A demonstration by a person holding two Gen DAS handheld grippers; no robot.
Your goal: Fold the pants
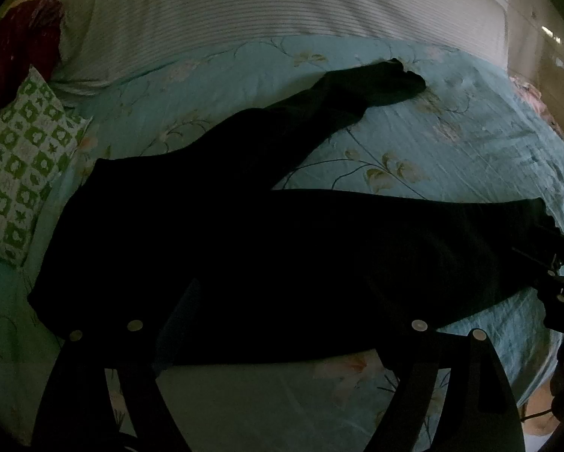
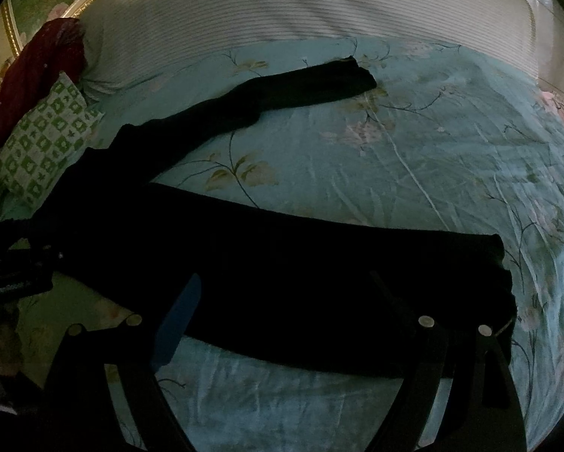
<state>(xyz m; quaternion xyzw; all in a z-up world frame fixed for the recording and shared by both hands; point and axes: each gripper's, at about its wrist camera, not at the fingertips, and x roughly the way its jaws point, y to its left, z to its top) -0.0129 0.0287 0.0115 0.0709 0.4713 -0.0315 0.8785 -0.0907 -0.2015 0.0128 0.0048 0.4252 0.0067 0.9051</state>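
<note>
Two dark legs of the pants (image 1: 244, 233) spread apart, flat, unfolded.

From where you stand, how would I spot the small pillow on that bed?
Start at the bed's turquoise flowered sheet, where black pants lie spread out. Follow the pants to their waist end, at the left side of both views. The pillow lies just past it, the only thing with a green-and-white checked pattern, beside a dark red cloth.

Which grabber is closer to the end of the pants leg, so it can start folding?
Probably the right gripper. Its open fingers hang over the near leg of the black pants, near the cuff. The left gripper hangs nearer the waist.
</note>
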